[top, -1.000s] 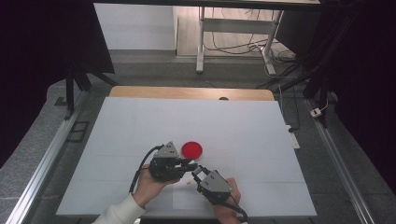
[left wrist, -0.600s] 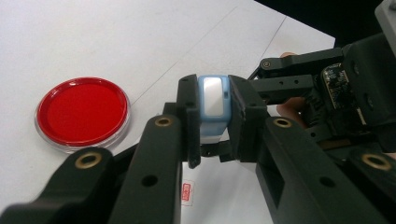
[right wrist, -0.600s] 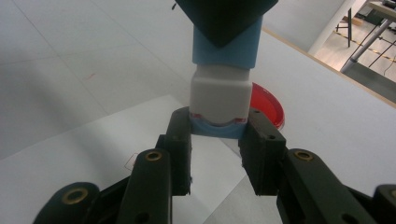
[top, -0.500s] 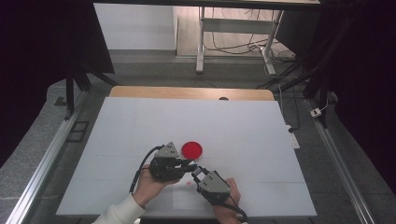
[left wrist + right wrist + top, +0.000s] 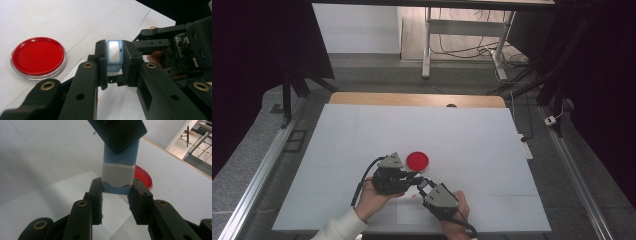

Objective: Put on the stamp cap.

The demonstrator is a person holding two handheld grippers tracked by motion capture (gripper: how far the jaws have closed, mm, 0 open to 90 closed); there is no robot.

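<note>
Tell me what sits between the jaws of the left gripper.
A small blue-and-white block, clamped between the left gripper's jaws in the left gripper view; the right gripper grips its other end.

My left tongs are clamped shut, pointing right toward my other hand, and my left hand grips their body from below. My right tongs are clamped too, angled up-left so both tips meet; my right hand holds them low.

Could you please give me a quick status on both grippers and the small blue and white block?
Left gripper and right gripper both shut on blue and white block, held between them. Red dish beside, apart. Nothing blocking.
</note>
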